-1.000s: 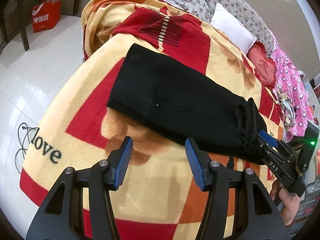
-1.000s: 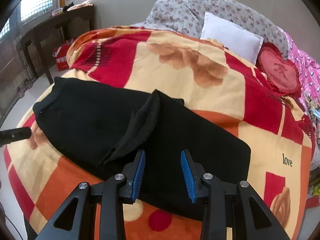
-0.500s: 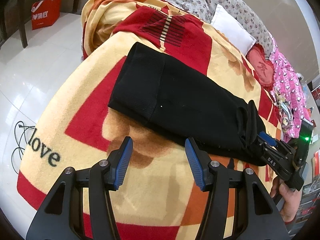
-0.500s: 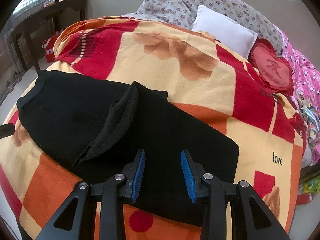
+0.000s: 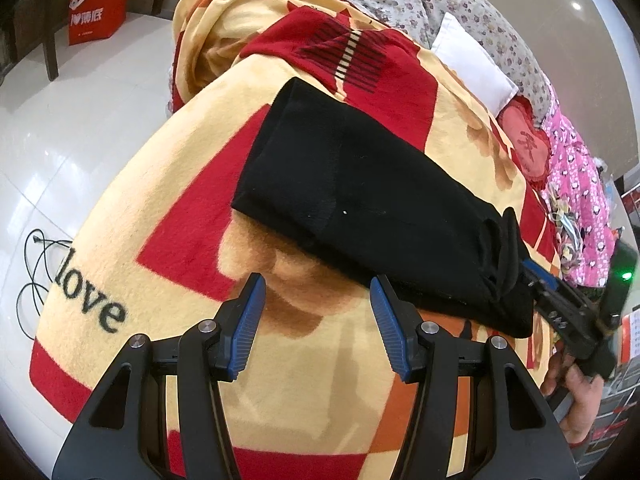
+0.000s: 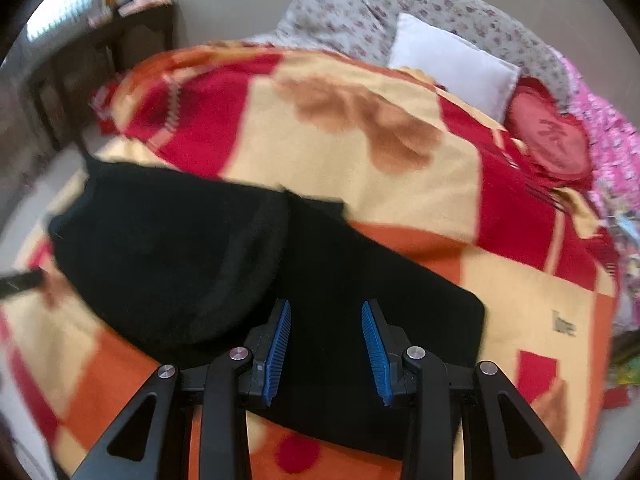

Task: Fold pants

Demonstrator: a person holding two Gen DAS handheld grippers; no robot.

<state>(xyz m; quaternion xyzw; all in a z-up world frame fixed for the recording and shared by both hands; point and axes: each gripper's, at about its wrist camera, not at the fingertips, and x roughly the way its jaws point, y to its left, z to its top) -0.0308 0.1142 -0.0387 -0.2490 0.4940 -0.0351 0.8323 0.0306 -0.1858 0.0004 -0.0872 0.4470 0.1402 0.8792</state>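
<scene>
Black pants (image 5: 360, 200) lie folded lengthwise across a red, orange and cream blanket (image 5: 160, 208) on a bed. In the right wrist view the pants (image 6: 200, 264) show a raised fold ridge running down the middle. My left gripper (image 5: 316, 320) is open and empty, hovering above the blanket just short of the pants' near edge. My right gripper (image 6: 326, 344) is open, low over the near part of the pants, with nothing between the pads. It also shows in the left wrist view (image 5: 560, 304) at the pants' right end.
A white pillow (image 6: 452, 64), a red heart cushion (image 6: 552, 140) and a floral quilt (image 6: 400, 8) lie at the bed's head. A red bag (image 5: 98, 12) and a black cable (image 5: 36, 276) are on the white floor at the left.
The right gripper has moved in closer over the pants and its view is motion blurred. The left gripper has barely shifted. Both stay open.
</scene>
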